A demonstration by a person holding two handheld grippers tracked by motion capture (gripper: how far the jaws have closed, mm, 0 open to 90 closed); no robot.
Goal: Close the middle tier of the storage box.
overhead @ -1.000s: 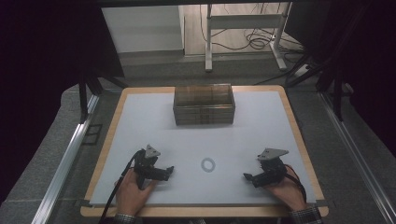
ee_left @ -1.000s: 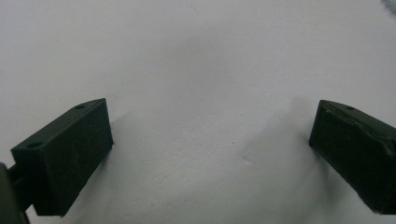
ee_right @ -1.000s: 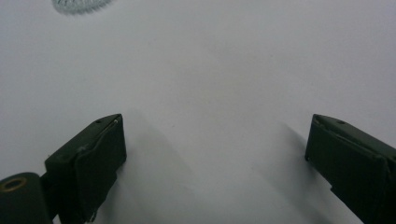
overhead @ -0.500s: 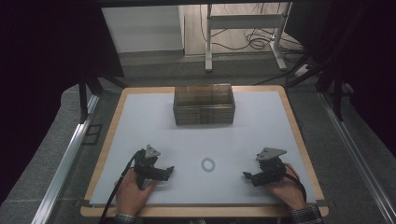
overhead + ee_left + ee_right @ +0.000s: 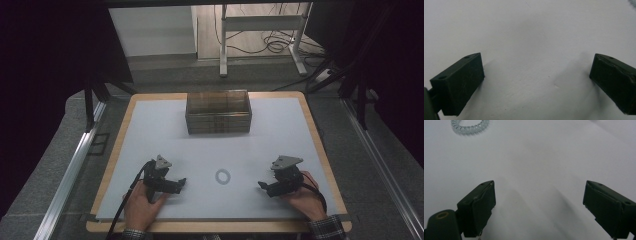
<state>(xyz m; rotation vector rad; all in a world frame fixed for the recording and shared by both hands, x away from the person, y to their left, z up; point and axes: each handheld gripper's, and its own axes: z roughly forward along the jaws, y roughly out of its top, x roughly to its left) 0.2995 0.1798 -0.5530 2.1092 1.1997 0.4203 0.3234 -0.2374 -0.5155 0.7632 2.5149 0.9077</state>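
Near the coil ring (image 5: 223, 176), right gripper (image 5: 263, 186) jaws narrowed slightly.

Left hand (image 5: 141, 204) enters from the bottom edge, wrapped around the black two-jaw left gripper (image 5: 181, 183), which points toward the table's middle. Its jaws stand wide apart with nothing between them. Right hand (image 5: 304, 197), with a plaid cuff at the wrist, holds the black two-jaw right gripper (image 5: 262, 186), pointing inward toward the left one. Its jaws have just been closing slightly, yet stand wide apart, nothing between them
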